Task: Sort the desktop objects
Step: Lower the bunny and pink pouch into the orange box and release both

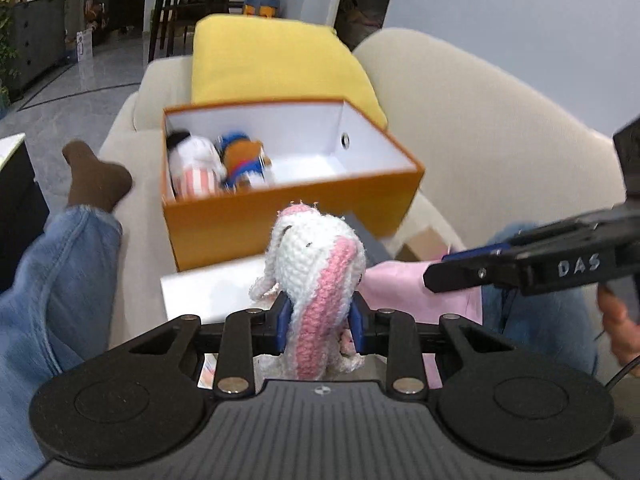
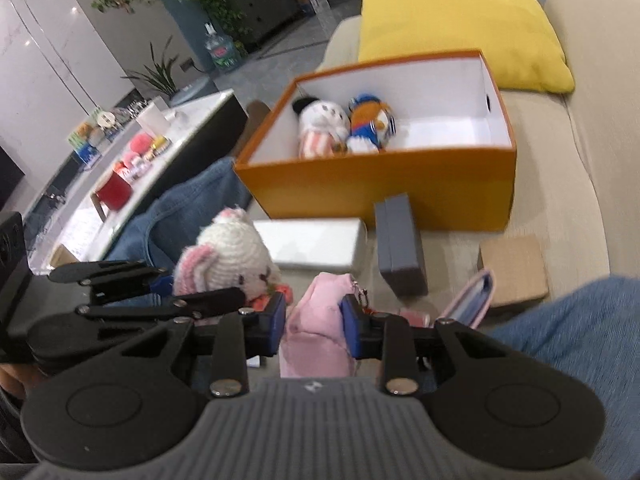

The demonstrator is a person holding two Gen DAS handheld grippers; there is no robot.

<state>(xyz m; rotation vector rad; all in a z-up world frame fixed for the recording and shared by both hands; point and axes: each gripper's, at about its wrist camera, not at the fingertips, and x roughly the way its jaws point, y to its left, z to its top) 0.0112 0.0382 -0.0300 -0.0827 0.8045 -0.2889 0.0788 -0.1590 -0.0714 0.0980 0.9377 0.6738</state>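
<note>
My left gripper (image 1: 320, 322) is shut on a white and pink crocheted bunny (image 1: 316, 264), held up in front of the orange box (image 1: 288, 216). The bunny also shows in the right wrist view (image 2: 228, 260), in the left gripper (image 2: 168, 292). The orange box (image 2: 380, 184) stands open on the sofa and holds a white striped plush (image 2: 320, 124) and a blue and orange plush (image 2: 370, 122). My right gripper (image 2: 314, 328) is shut on a pink pouch (image 2: 316, 320). It appears in the left wrist view (image 1: 436, 276) over the pink pouch (image 1: 404, 292).
On the sofa in front of the box lie a white box (image 2: 312, 246), a grey box (image 2: 400, 244), a cardboard box (image 2: 514, 270) and a pink case (image 2: 468, 300). A yellow cushion (image 2: 460, 24) lies behind. A cluttered coffee table (image 2: 120, 176) stands left. The person's jeans legs (image 1: 52, 280) flank the items.
</note>
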